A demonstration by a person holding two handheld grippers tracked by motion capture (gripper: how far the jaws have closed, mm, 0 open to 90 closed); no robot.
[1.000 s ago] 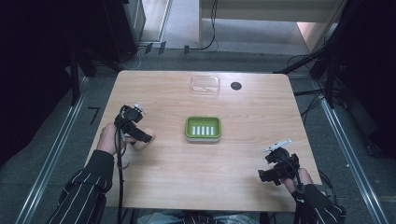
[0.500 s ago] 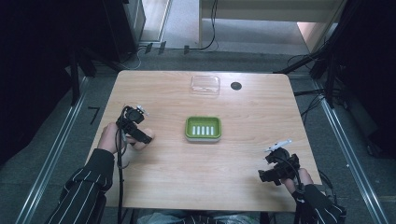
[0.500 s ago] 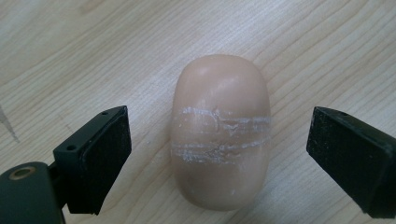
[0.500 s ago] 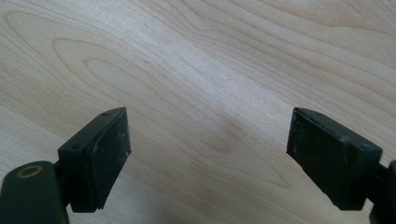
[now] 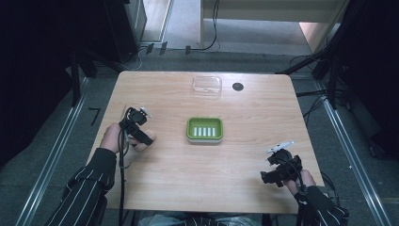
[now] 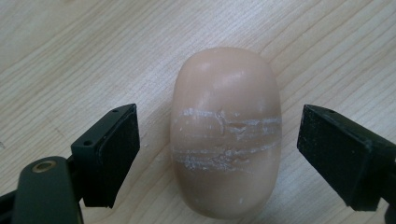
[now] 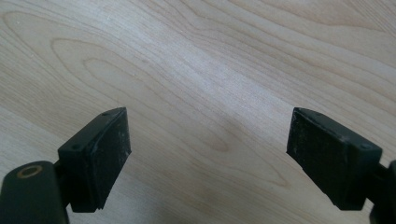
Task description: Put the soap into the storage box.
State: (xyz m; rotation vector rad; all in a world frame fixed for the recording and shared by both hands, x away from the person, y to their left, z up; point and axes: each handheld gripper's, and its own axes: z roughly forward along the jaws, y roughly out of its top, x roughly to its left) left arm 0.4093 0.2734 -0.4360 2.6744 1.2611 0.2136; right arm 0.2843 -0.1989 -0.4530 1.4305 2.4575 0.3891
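Peach oval soap bar [image 6: 226,135] lies flat on your wooden tabletop [image 5: 244,155], between your left claw [image 6: 219,158] jaws, which have just been closing; pads flank it, gaps both sides. Your right claw [image 7: 208,154] is spread over bare wood, well apart from the green soap dish [image 5: 204,129].

In the high view, the soap bar [image 6: 226,133] lies beneath the left gripper [image 5: 139,128] and is hidden by it. In the left gripper view, both black jaws are cut off by the bottom edge. Contents of the green soap dish [image 5: 204,129] reduce to pale stripes, too small to identify. The clear lid [image 5: 206,85] edges are faint against the table [image 5: 197,179]. The person's sleeves run off the bottom edge.
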